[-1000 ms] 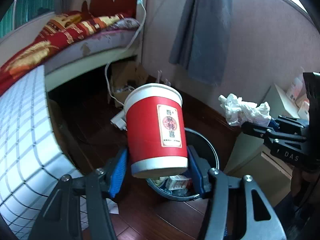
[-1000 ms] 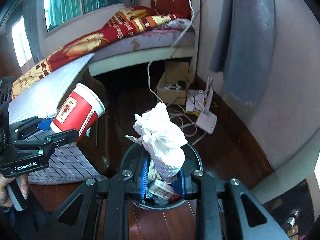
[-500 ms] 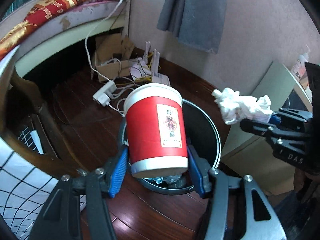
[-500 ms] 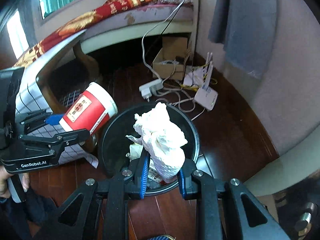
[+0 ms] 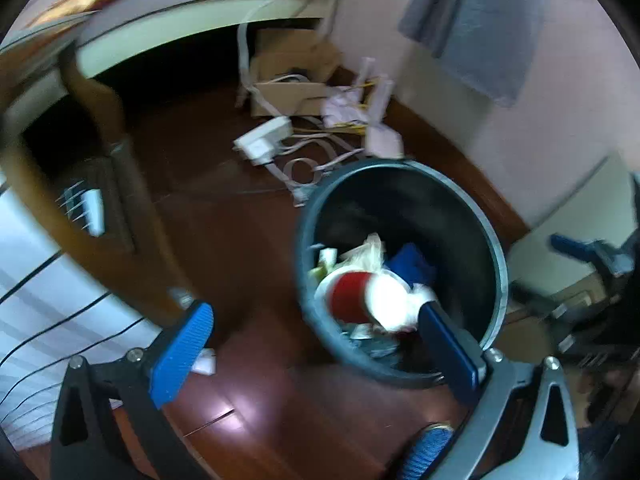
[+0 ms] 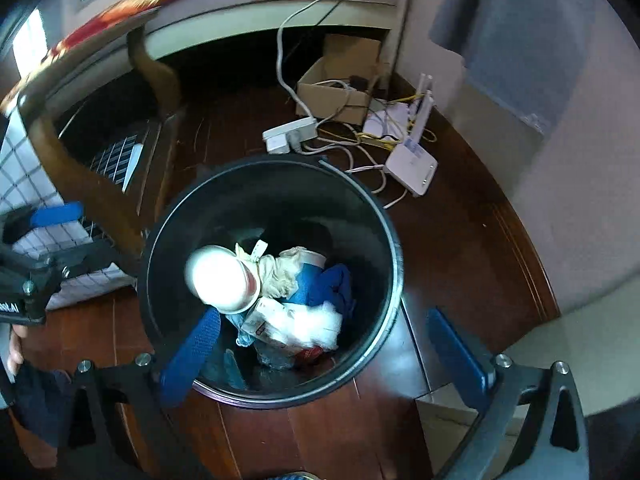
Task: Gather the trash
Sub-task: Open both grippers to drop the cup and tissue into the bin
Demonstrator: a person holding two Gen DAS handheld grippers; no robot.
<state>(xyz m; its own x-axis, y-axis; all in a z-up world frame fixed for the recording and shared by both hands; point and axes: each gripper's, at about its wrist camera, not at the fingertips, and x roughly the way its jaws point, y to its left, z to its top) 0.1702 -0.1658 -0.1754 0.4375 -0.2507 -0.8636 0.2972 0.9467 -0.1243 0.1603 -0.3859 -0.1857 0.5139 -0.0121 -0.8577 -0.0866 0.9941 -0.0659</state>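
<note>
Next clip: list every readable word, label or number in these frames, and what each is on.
"…AI": end of white lettering on the black left hand-held gripper body at the right wrist view's left edge; the rest is cut off.
Small white tag in the round black trash bin: too blurred.
Red-and-white paper cup: no print legible.

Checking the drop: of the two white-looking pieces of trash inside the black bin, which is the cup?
The red paper cup, rigid and round with a red wall, lying against the left wall; the crumpled white tissue is shapeless, nearer the front.
</note>
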